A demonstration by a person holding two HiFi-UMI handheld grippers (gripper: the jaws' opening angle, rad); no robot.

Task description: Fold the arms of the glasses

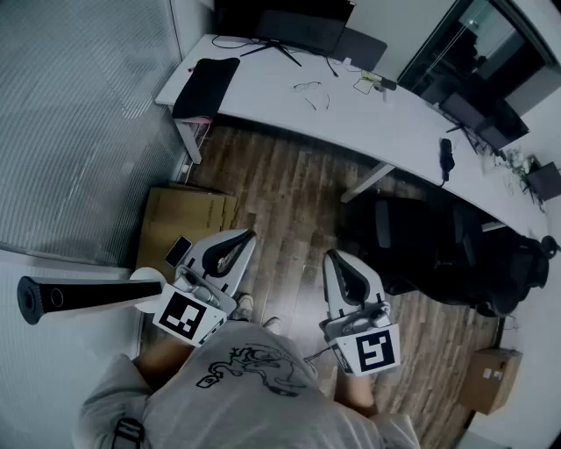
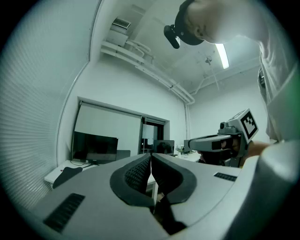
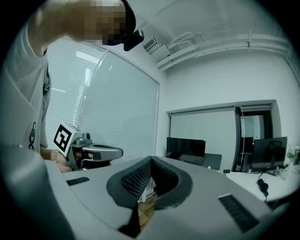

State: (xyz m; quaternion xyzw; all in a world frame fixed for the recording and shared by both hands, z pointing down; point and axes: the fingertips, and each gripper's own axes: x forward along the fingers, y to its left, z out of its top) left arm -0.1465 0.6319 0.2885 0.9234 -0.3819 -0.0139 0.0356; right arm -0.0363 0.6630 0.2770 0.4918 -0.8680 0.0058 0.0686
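A thin-framed pair of glasses [image 1: 309,89] lies on the long white desk [image 1: 394,123] far ahead of me, well beyond both grippers. My left gripper [image 1: 248,235] is held close to my body over the wooden floor, its jaws shut with nothing between them [image 2: 151,155]. My right gripper [image 1: 330,256] hangs beside it at the same height, also shut and empty [image 3: 151,159]. Each gripper shows in the other's view: the right gripper [image 2: 187,141] and the left gripper [image 3: 120,151]. The glasses cannot be made out in either gripper view.
The desk carries a black pad [image 1: 206,86], a monitor [image 1: 289,26] and small clutter [image 1: 368,83]. Black office chairs [image 1: 412,241] stand to the right, a cardboard box [image 1: 180,224] to the left, and another box [image 1: 495,379] at the lower right. A white tube [image 1: 83,296] juts out at the left.
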